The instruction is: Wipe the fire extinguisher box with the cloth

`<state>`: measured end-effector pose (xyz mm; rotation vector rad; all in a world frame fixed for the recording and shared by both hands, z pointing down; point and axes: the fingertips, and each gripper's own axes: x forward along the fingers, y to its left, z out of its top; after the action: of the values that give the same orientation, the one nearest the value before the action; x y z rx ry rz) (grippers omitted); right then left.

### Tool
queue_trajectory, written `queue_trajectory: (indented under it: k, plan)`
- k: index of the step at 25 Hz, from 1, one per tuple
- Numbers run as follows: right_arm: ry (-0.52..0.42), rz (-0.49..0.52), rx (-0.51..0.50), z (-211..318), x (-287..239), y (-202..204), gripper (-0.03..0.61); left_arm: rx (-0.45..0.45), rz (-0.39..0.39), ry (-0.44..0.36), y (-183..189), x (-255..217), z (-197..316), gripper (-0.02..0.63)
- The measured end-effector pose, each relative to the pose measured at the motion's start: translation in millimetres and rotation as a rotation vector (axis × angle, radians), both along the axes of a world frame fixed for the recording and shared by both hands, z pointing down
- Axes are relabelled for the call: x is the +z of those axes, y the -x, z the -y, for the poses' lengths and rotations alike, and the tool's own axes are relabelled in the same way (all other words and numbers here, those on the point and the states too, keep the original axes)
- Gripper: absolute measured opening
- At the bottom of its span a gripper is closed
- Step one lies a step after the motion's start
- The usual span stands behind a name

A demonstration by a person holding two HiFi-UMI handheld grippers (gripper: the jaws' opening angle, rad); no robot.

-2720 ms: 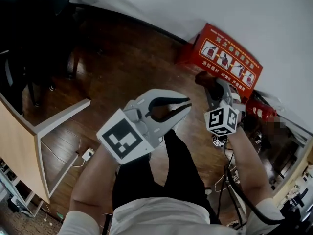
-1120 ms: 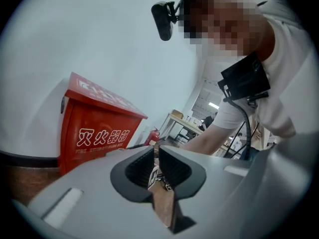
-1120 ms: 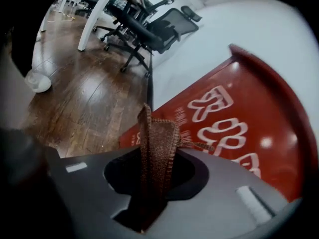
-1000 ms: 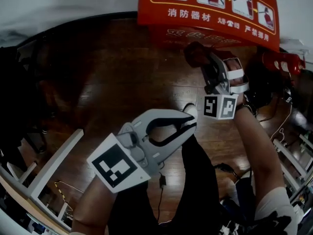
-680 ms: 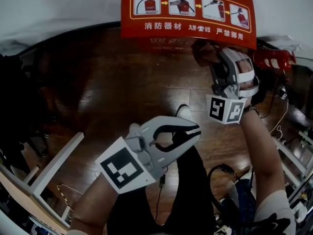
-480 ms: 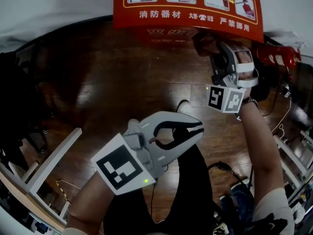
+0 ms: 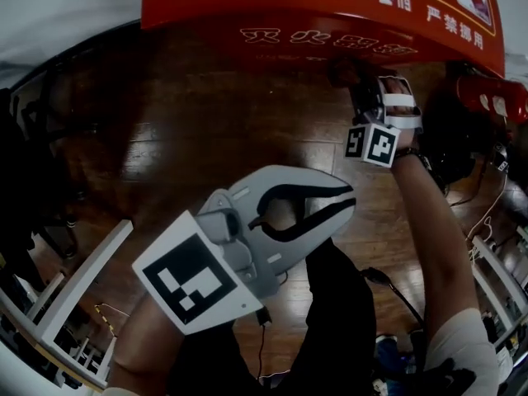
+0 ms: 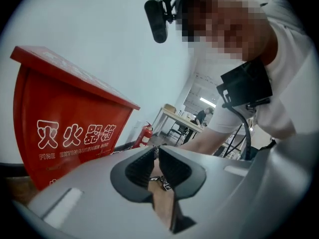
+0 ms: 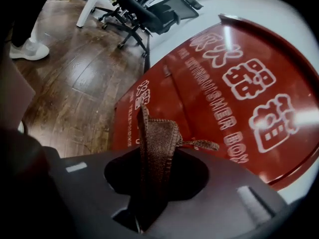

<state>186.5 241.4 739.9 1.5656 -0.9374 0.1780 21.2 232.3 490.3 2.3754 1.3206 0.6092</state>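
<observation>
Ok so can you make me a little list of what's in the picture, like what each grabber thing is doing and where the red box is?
Floor: dark wooden floor
Red box: fire extinguisher box, on the floor by the pale wall
Right gripper: shut on the brown cloth, held near the box's front; cannot tell if it touches
Left gripper: shut, holding nothing, farther from the box
Also there: red fire extinguisher beside the box, on the right

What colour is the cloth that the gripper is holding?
Dark brown. The cloth shows best in the right gripper view.
</observation>
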Motion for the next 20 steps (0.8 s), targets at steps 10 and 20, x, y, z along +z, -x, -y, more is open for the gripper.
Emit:
queue_trajectory:
  k: [10,20]
  plan:
    - [0.16,0.124,0.011,-18.0,143.9,-2.1,0.097,0.039,-0.022,0.026,-23.1,47.5,-2.8,0.031]
    - [0.074,0.24,0.173,-42.7,92.5,8.4,0.097,0.091,-0.059,-0.006,-15.5,13.0,-8.8,0.031]
